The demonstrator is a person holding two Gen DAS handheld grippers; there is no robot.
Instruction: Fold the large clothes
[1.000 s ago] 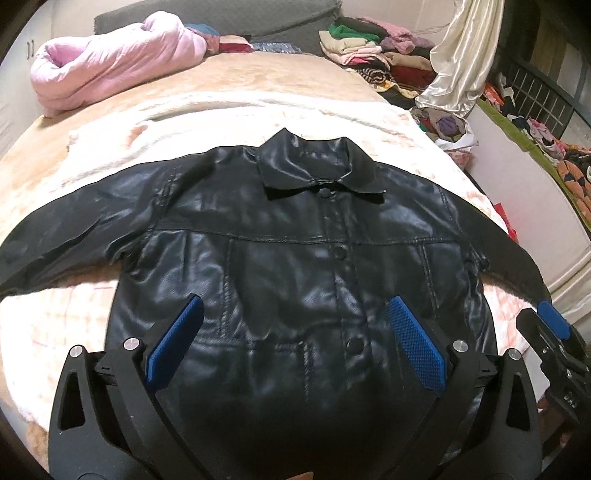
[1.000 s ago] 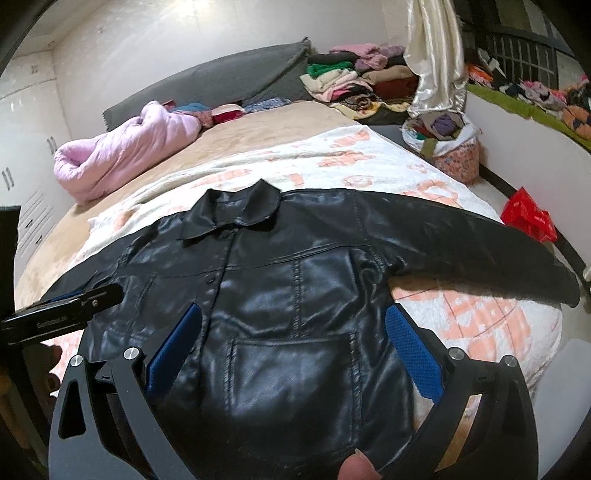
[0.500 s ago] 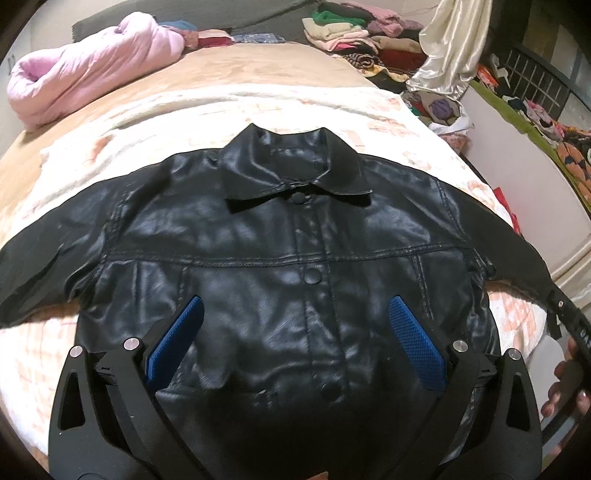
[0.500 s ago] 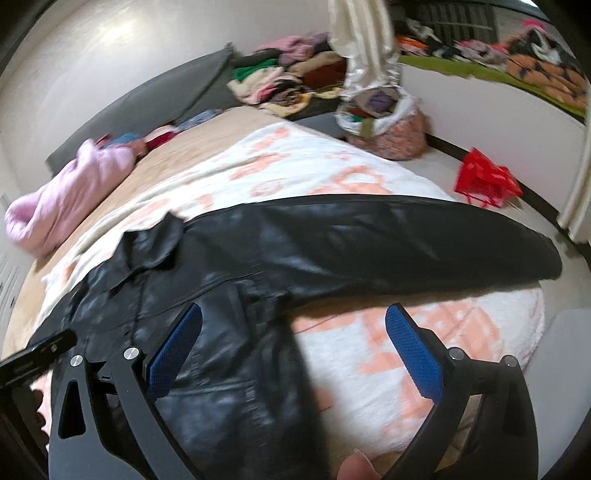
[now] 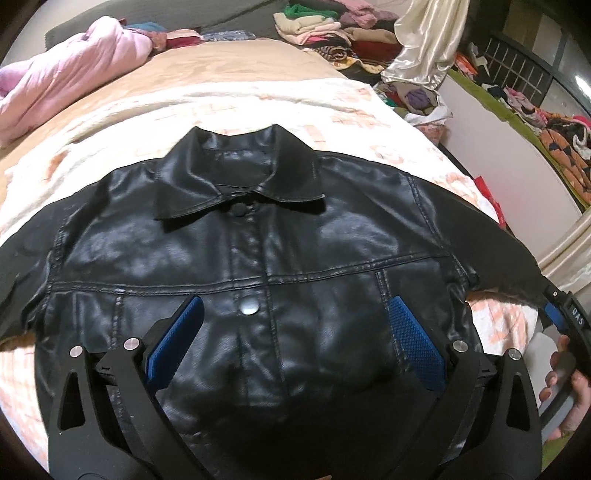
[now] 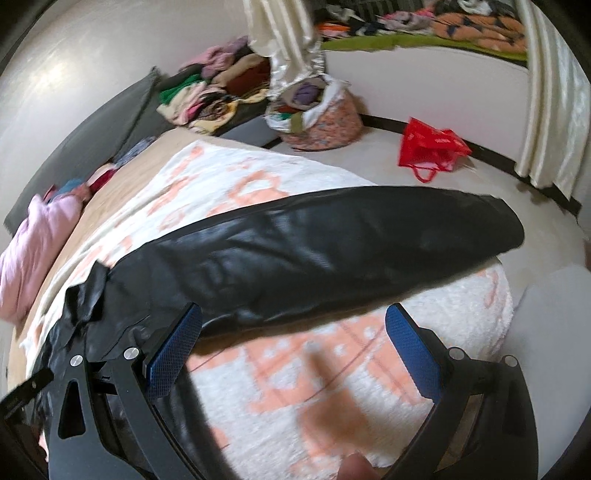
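Note:
A black leather jacket [image 5: 258, 251] lies buttoned and face up on a white and peach blanket [image 5: 258, 107], collar toward the far side, both sleeves spread out. My left gripper [image 5: 295, 343] hovers open over the jacket's chest, nothing between its fingers. In the right wrist view the jacket's right sleeve [image 6: 332, 251] stretches across the blanket [image 6: 332, 376] toward the bed's edge. My right gripper [image 6: 293, 349] stands open just in front of that sleeve, over the blanket, holding nothing. The right gripper also shows at the left wrist view's right edge [image 5: 565, 325], held by a hand.
A pink quilt [image 5: 66, 70] is bunched at the bed's far left. Stacked clothes [image 5: 332, 29] sit beyond the bed. A floral bag of laundry [image 6: 317, 118] and a red bag [image 6: 432, 147] stand on the floor to the right, near pale curtains [image 6: 550, 92].
My left gripper has moved forward over the jacket toward the collar. My right gripper has swung right, from over the jacket's front to the right sleeve near the bed's edge.

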